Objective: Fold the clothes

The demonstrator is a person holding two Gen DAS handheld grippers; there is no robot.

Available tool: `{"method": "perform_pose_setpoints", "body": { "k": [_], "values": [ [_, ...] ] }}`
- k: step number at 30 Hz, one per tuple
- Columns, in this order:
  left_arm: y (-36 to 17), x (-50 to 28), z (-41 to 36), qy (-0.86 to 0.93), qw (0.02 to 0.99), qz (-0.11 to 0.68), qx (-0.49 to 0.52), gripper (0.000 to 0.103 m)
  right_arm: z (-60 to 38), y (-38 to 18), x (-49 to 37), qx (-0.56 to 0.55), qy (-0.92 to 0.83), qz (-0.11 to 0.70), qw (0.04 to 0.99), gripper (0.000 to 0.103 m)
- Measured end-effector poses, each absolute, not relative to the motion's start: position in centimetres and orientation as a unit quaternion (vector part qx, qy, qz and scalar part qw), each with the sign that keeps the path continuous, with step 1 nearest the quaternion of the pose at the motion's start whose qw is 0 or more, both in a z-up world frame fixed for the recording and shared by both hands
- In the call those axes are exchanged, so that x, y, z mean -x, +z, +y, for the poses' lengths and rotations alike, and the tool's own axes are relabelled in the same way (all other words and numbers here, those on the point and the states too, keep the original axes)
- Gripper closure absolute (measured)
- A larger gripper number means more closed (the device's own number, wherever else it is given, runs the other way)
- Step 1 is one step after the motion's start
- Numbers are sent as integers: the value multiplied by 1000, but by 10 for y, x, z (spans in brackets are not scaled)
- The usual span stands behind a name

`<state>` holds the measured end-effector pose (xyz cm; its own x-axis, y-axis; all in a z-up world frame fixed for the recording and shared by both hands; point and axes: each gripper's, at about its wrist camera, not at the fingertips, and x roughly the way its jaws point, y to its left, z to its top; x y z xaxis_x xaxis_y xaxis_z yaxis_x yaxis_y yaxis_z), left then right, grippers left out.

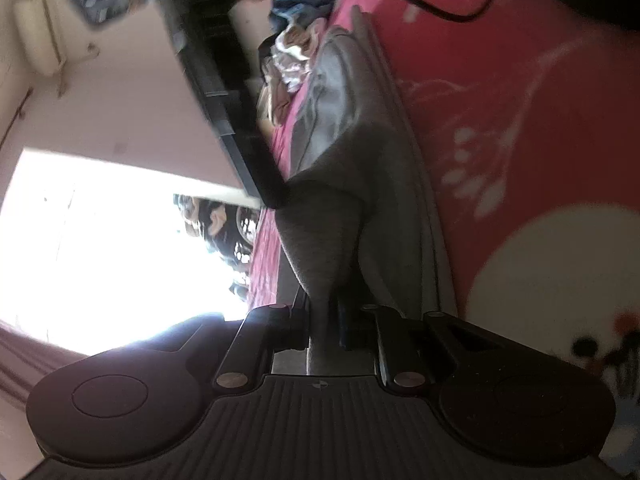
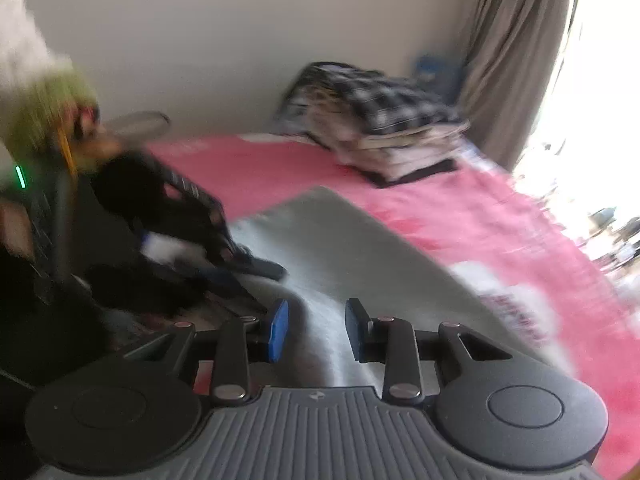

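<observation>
Grey garment [image 1: 352,168] spread on the pink bed cover [image 1: 520,128], long axis running straight away from the left tool [image 1: 326,328], toward the jumbled clothes [image 1: 292,56] at the far end. Left tool clenched on a bunched edge of that grey cloth, fabric pinched between its two fingers and rising out of them in a fold. Camera on that side rolled over, so bed and wall appear tipped sideways.

From the right wrist, same grey garment [image 2: 340,240] directly ahead of and below the right tool [image 2: 316,330], its far corner pointing toward the stack of folded clothes [image 2: 380,128] against the wall. Right tool released: blue pads [image 2: 279,330] apart, grey cloth visible through the gap beneath, nothing pressed between them. Left tool [image 2: 260,266] seen here to the left, low on the near-left edge of the garment, blurred.

Judged from this: left side holds the edge already, right side free and just above the near edge, so nearest for the next grab there.

No brand, label or legible writing; white shapes on the bed cover too blurred to read.
</observation>
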<state>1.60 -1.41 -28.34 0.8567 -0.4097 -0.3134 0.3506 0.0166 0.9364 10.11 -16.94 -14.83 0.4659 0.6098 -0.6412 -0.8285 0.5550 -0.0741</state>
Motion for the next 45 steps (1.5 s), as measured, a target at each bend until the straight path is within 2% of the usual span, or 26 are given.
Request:
{"method": "perform_pose_setpoints", "body": {
  "k": [4,8,12,18,25,28,29,32,35,37,45],
  "values": [
    [-296,-11,-7,-266,686,-61,-674,91,-190,-144,-141,67,461,346,815,65],
    [-299,-13,-6,-263,679,-80,-680,91,-194,-161,-172,6,449,399,799,63],
    [-300,-14,-7,-266,678,-79,-680,91,-179,-177,-177,35,471,431,769,63],
    [-295,-15,-8,-279,682,-59,-673,89,-155,-182,-161,144,491,418,751,63],
    [-266,-27,-18,-306,712,25,-631,87,-131,-187,-140,266,495,381,734,65],
    [-249,-32,-21,-317,725,72,-607,84,-121,-192,-129,327,478,357,733,86],
    [-242,-32,-18,-322,731,91,-595,82,-119,-194,-126,343,470,349,735,88],
    [-219,-33,-9,-336,746,154,-554,72,-117,-195,-121,352,455,339,745,89],
    [-194,-43,8,-341,782,219,-474,68,-117,-196,-117,353,446,331,753,89],
    [-182,-49,22,-339,801,252,-423,67,-117,-197,-113,358,442,323,756,89],
    [-185,-90,23,-354,815,318,-331,66,-111,-198,-101,401,433,290,754,89]
  ]
}}
